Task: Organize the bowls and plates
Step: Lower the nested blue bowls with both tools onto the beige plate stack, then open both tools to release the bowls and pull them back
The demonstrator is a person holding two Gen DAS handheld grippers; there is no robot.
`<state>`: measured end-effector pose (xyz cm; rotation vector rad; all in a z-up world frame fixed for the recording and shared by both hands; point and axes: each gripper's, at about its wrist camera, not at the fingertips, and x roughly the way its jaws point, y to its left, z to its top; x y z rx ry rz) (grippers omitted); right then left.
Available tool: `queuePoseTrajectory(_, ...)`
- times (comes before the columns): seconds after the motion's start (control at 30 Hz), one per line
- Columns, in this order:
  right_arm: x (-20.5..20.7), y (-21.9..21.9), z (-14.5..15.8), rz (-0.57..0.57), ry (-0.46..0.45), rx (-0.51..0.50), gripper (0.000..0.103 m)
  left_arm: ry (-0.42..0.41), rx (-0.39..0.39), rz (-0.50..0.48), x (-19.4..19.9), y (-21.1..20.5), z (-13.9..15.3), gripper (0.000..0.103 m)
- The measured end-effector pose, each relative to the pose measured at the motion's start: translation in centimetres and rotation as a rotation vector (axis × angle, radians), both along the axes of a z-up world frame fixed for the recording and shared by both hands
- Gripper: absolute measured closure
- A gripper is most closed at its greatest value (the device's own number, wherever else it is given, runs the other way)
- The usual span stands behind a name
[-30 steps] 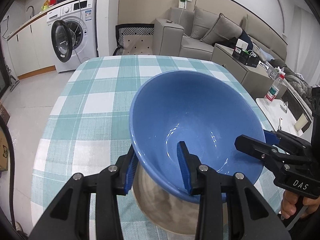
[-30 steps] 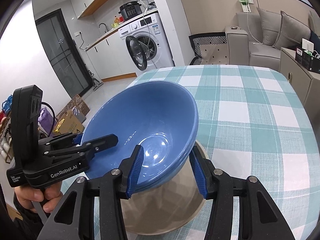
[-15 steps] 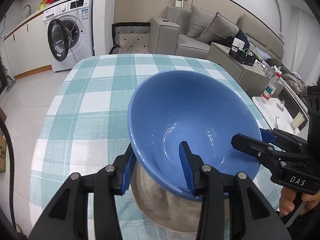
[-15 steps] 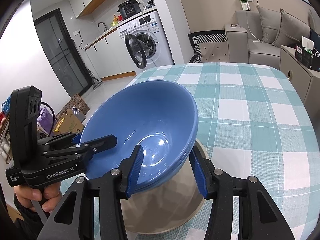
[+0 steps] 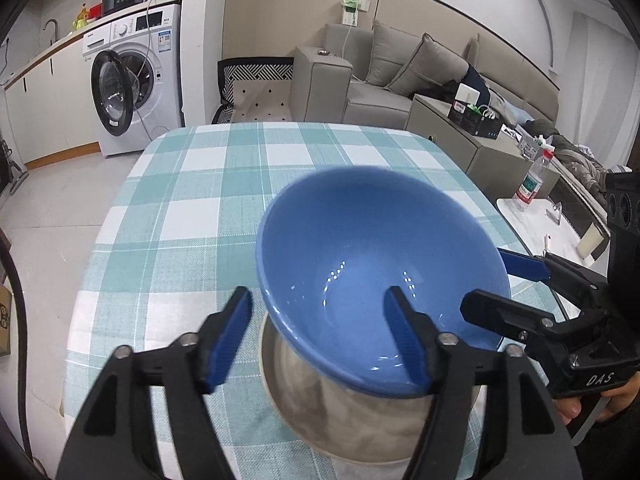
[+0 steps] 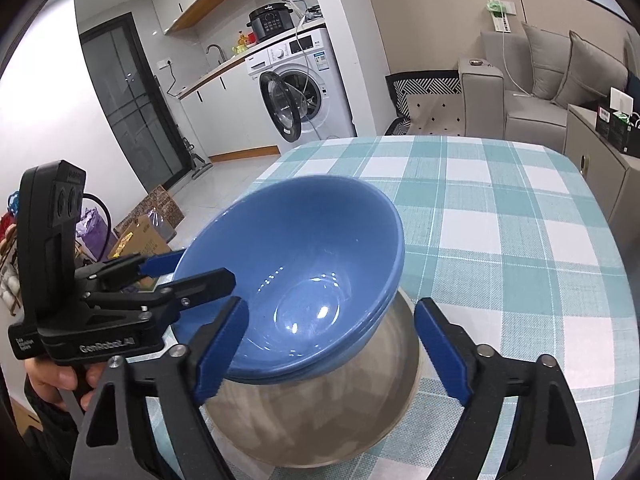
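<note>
A washing machine (image 5: 132,88) with its door ajar is seen at the upper left of the left wrist view, a grey sofa (image 5: 400,80) at the upper right, and a water bottle (image 5: 534,180) on a side table at the right edge; the checked tablecloth (image 5: 192,208) is bare beyond the bowls. At lower centre a blue bowl (image 5: 372,264) is seated tilted in a pale speckled bowl (image 5: 360,420), which stands on the cloth. The left gripper (image 5: 320,336) is pointed downward at the blue bowl's near rim, one blue pad inside the bowl and one outside; its jaws are opening and the pads are seen clear of the rim. The right gripper (image 6: 332,348) is likewise angled down from the opposite side, its jaws opening, with the stacked bowls between the spread pads but not pressed. Each handle is held by a hand (image 6: 56,380) at the frame's lower edge.
</note>
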<state>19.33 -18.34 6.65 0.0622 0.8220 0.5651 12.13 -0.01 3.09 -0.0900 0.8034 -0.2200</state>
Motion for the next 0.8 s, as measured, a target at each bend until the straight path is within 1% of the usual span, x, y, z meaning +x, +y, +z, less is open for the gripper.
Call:
queuePoseTrajectory(0.07, -0.1, 0.0, 0.2, 0.008, -0.013, -0.004, 0.008, -0.022, -0.014, 0.007, -0.2, 0.4, 0.5, 0.024)
queuePoseTrajectory(0.1, -0.2, 0.0, 0.4, 0.011, -0.022, -0.006, 0.003, -0.031, -0.016, 0.008, -0.4, 0.6, 0.8, 0.024)
queuePoseTrajectory(0.13, -0.4, -0.1, 0.6, 0.013, -0.039, -0.007, 0.001, -0.04, -0.017, 0.009, -0.5, 0.8, 0.9, 0.018)
queuePoseTrajectory(0.17, -0.6, -0.1, 0.8, 0.018, -0.052, -0.008, 0.001, -0.057, -0.019, 0.012, -0.7, 1.1, 1.2, 0.005)
queuePoseTrajectory(0.2, -0.7, -0.2, 1.0, 0.024, -0.066, -0.012, 0.001, -0.078, -0.022, 0.017, -0.9, 1.3, 1.4, 0.0)
queuePoseTrajectory(0.27, -1.2, -0.3, 1.4, 0.032, -0.099, -0.024, 0.001, -0.133, -0.025, 0.028, -1.6, 1.8, 1.9, 0.0)
queuePoseTrajectory(0.37, -1.9, -0.7, 1.8, 0.034, -0.15, -0.036, 0.001, -0.181, -0.007, 0.035, -2.3, 2.3, 2.3, 0.0)
queuePoseTrajectory(0.53, -3.3, -2.2, 2.0, 0.027, -0.226, -0.006, 0.001, -0.26, 0.043, 0.038, -4.2, 2.9, 2.4, 0.0)
queuePoseTrajectory(0.63, -4.1, -2.9, 1.8, 0.034, -0.255, 0.022, 0.001, -0.303, 0.069, 0.039, -5.3, 3.0, 2.0, 0.0)
queuePoseTrajectory(0.7, -4.7, -3.1, 1.5, 0.048, -0.262, 0.027, 0.001, -0.339, 0.1, 0.039, -6.2, 2.9, 1.6, 0.0)
queuePoseTrajectory(0.8, -5.6, -3.4, 0.6, 0.063, -0.269, 0.028, 0.001, -0.361, 0.105, 0.04, -7.1, 3.1, 0.9, 0.0)
